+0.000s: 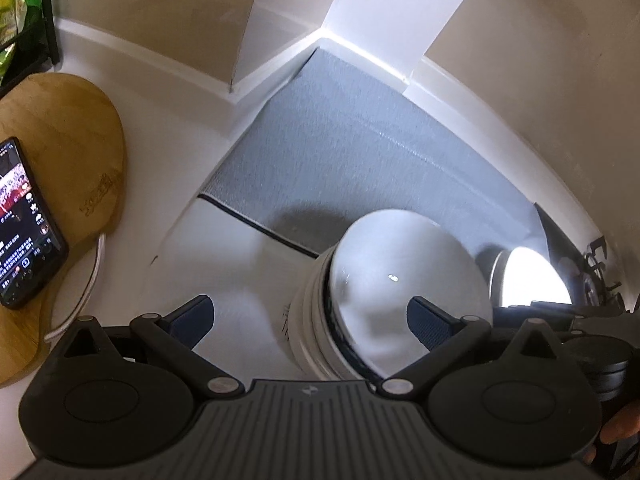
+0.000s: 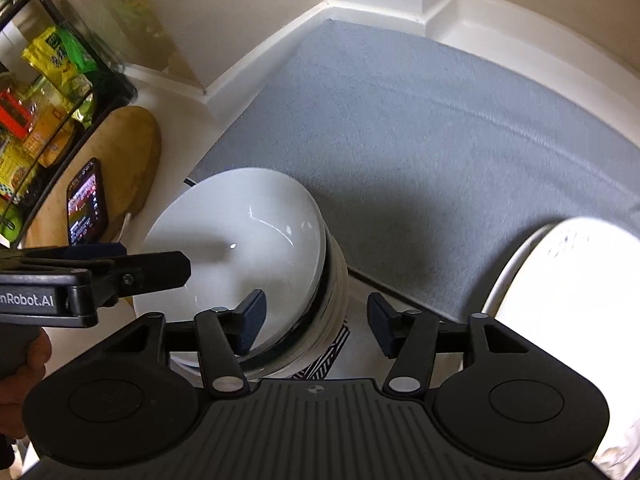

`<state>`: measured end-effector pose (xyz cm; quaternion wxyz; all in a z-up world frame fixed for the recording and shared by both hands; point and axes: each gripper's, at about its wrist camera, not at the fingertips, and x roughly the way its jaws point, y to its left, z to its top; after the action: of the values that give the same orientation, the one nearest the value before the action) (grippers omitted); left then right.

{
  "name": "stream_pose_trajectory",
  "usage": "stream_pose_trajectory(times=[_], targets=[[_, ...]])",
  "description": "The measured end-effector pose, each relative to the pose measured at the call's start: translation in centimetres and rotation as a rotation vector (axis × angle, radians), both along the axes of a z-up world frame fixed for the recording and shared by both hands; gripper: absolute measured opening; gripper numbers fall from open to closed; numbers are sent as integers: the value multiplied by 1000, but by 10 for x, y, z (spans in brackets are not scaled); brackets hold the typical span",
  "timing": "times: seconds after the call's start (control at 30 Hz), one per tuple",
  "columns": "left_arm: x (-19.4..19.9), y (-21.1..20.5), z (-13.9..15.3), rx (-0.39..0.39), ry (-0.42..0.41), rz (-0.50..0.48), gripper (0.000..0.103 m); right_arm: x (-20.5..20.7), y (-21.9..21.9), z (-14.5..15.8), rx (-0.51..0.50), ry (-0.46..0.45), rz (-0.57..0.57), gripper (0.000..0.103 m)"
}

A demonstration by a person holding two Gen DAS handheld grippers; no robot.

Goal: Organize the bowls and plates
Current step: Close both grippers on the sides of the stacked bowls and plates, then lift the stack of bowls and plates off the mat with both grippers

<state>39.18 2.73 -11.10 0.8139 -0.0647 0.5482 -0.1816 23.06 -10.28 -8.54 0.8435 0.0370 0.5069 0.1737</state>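
Plate stack (image 2: 240,248) between open left tongs (image 1: 310,320), beside open right tongs (image 2: 316,322).

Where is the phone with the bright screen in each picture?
Left wrist view: the phone lies at the far left edge, on the wooden board.
Right wrist view: the phone is left of centre, beside the stack of white plates.
Shared landmark: the grey mat.
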Motion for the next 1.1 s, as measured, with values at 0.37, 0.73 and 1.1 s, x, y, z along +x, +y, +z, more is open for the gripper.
stream_pose_trajectory(times=[0.37,0.73,1.1], targets=[[7,-1,-19,-39,34,42,103,1,-4,-13,77,42,-33,66],[11,1,-31,-39,64,55,103,12,0,-24,99,90,-20,72],[25,3,-40,-56,98,74,103,29,-3,-26,119,123,-42,74]])
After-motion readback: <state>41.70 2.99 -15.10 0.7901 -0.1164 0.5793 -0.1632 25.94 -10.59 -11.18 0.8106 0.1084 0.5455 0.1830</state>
